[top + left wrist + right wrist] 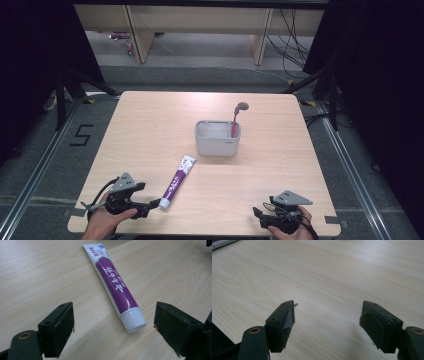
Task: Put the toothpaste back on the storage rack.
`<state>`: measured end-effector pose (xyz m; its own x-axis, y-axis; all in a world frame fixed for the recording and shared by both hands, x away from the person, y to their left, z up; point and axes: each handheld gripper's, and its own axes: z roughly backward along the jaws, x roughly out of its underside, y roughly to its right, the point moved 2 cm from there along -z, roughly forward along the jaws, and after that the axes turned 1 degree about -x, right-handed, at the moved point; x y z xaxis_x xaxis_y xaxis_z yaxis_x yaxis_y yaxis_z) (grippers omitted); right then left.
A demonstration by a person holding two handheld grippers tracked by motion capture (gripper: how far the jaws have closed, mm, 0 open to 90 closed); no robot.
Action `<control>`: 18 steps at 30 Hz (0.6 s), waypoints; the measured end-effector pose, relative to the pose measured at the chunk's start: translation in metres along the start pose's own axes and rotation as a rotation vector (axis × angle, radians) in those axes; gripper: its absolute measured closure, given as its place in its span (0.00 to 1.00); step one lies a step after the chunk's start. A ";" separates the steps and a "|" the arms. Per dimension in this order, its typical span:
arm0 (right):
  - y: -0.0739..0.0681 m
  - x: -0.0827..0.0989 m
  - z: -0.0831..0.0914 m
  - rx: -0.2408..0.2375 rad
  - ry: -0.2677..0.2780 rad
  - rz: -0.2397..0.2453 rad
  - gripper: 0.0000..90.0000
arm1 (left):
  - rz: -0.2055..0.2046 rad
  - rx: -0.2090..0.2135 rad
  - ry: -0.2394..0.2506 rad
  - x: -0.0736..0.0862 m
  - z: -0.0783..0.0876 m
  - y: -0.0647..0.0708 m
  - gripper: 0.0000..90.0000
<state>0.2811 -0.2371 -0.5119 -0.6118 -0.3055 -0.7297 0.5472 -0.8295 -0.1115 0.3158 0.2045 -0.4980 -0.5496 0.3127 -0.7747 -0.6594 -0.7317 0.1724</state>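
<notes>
Left gripper (113, 325) sat at the cap end of the toothpaste tube (113, 287), flat on the bench (150, 130), fingers spread wide. Right gripper (327, 322) spread too, idle. Best bet: straddle just past the cap, squeeze gently.

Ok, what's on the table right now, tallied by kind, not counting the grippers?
Purple-and-white toothpaste tube, lying flat, its cap end between the open jaws of the left gripper: 1
Pink toothbrush, standing in the holder: 1
Grey plastic rectangular holder: 1
Total: 3
The right gripper is open over bare wood.
</notes>
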 end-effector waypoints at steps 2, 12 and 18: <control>0.000 -0.001 0.002 0.017 -0.004 0.002 0.31 | -0.030 -0.014 -0.043 -0.004 -0.002 -0.003 0.18; -0.002 -0.001 0.002 0.009 -0.002 0.003 0.31 | -0.047 -0.009 -0.107 -0.018 -0.021 -0.009 0.18; -0.002 0.000 0.004 0.011 -0.009 -0.015 0.32 | -0.056 -0.017 -0.119 -0.027 -0.029 -0.008 0.18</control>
<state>0.2779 -0.2366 -0.5089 -0.6249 -0.2972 -0.7219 0.5320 -0.8389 -0.1151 0.3507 0.1842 -0.4958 -0.5699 0.4225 -0.7048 -0.6825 -0.7211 0.1196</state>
